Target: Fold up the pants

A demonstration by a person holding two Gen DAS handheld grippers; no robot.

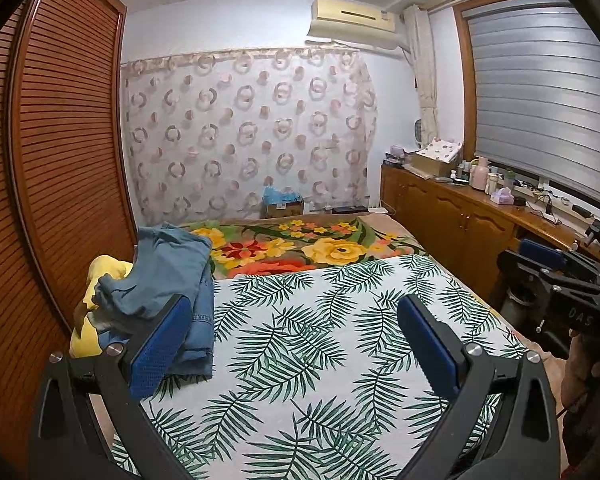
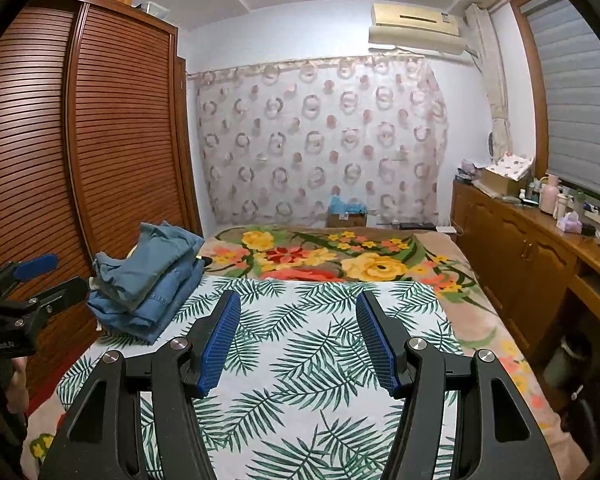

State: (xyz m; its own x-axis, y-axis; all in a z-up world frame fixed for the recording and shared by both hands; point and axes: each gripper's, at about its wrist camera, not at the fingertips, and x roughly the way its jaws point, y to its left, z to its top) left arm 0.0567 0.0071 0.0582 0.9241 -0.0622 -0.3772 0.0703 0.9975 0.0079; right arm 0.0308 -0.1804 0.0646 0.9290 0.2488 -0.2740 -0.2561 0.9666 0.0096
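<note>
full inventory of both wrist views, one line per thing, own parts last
pants: pile of several, blue denim, left edge of bed
yellow item: one, partly under the pants
leaf-print cloth: one, white and green, near part of bed
floral blanket: one, yellow, red and green, far part of bed
wardrobe: brown louvred doors, left wall
curtain: one, circle print, far wall
air conditioner: one, cream, high on far wall
cabinet: brown wood, right wall, cluttered top
left gripper: open, empty
right gripper: open, empty
</note>
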